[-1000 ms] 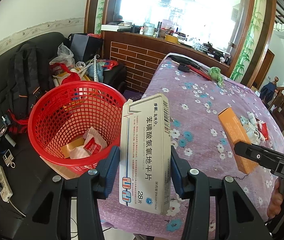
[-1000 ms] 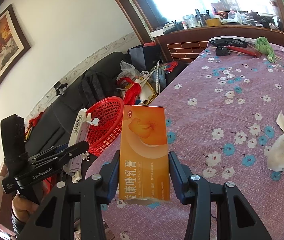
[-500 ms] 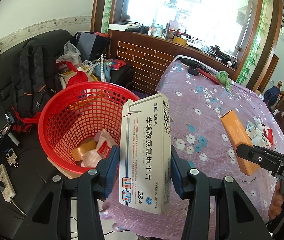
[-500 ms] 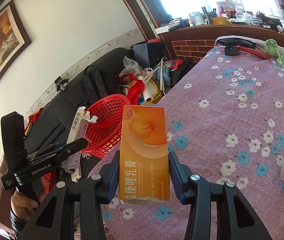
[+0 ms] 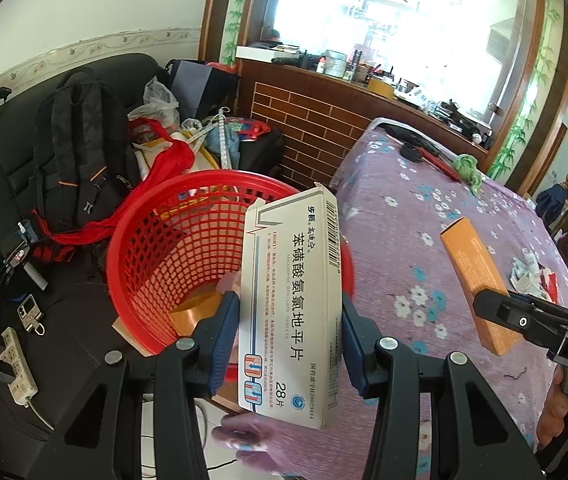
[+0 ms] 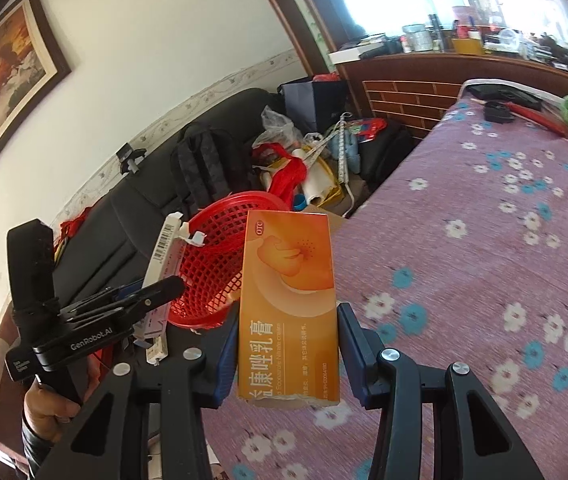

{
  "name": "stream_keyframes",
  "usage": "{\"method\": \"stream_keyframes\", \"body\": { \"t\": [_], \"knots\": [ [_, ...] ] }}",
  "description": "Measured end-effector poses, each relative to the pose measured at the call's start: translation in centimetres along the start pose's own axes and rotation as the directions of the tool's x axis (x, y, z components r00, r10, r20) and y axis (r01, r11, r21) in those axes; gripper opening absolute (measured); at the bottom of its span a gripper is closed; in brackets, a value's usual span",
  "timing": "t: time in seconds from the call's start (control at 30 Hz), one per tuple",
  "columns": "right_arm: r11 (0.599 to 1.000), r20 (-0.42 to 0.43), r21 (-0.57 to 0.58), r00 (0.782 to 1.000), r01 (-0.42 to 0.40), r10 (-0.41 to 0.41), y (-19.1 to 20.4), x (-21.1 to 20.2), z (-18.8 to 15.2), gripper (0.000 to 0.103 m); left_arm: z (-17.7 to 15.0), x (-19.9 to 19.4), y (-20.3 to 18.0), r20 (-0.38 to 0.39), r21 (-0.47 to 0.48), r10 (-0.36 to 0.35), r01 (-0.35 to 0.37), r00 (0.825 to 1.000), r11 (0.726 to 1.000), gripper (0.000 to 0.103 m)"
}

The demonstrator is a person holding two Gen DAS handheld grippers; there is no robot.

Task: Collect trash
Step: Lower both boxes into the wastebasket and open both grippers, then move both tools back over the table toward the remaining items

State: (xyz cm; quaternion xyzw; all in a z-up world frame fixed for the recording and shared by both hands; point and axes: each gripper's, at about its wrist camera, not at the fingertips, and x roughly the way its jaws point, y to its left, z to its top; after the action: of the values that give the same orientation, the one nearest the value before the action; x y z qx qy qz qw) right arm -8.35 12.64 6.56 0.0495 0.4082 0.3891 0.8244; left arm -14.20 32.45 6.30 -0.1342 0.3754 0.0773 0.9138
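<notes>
My left gripper (image 5: 290, 332) is shut on a white medicine box (image 5: 292, 300) held upright, just in front of the red mesh basket (image 5: 171, 248), which holds some scraps. My right gripper (image 6: 288, 348) is shut on an orange medicine box (image 6: 290, 300), also upright, over the table's left edge near the red mesh basket (image 6: 219, 264). In the left wrist view the orange medicine box (image 5: 476, 280) shows at the right in the other gripper. The right wrist view has the white medicine box (image 6: 163, 268) edge-on at the left.
The table carries a purple flowered cloth (image 6: 484, 264), with paper scraps (image 5: 532, 280) at its right side and tools (image 6: 524, 108) at the far end. Left of the basket stands a black sofa (image 5: 7, 200) piled with a backpack (image 5: 79, 160) and bags. A power strip (image 5: 15, 364) lies below.
Both grippers have carried their boxes leftward toward the basket, which now sits closer to the middle of both views. The grips are unchanged.
</notes>
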Motion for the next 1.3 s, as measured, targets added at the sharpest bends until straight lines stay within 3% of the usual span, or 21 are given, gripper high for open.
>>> {"method": "stream_keyframes", "body": {
  "t": [0.47, 0.87, 0.97, 1.07, 1.3],
  "knots": [
    [0.998, -0.039, -0.025, 0.997, -0.065, 0.064, 3.8, 6.3, 3.4, 0.049, 2.6, 3.1, 3.5, -0.04, 0.015, 0.072, -0.072, 0.997, 0.997, 0.05],
    [0.997, -0.069, 0.018, 0.994, -0.08, 0.081, 4.2, 9.7, 4.5, 0.053, 2.5, 4.7, 5.2, -0.075, -0.006, 0.083, -0.084, 0.994, 0.996, 0.05],
    [0.996, -0.069, 0.03, 0.994, -0.087, 0.089, 4.1, 9.9, 4.7, 0.064, 2.5, 4.8, 5.3, -0.085, -0.013, 0.085, -0.086, 0.993, 0.996, 0.06],
    [0.996, -0.055, 0.038, 0.995, -0.085, 0.087, 4.0, 9.3, 4.6, 0.066, 2.4, 4.6, 5.1, -0.078, -0.021, 0.085, -0.087, 0.993, 0.996, 0.07],
    [0.995, -0.003, 0.068, 0.997, -0.075, 0.076, 2.9, 6.0, 4.6, 0.07, 2.1, 3.5, 3.9, -0.063, -0.019, 0.099, -0.101, 0.993, 0.995, 0.072]
  ]
}}
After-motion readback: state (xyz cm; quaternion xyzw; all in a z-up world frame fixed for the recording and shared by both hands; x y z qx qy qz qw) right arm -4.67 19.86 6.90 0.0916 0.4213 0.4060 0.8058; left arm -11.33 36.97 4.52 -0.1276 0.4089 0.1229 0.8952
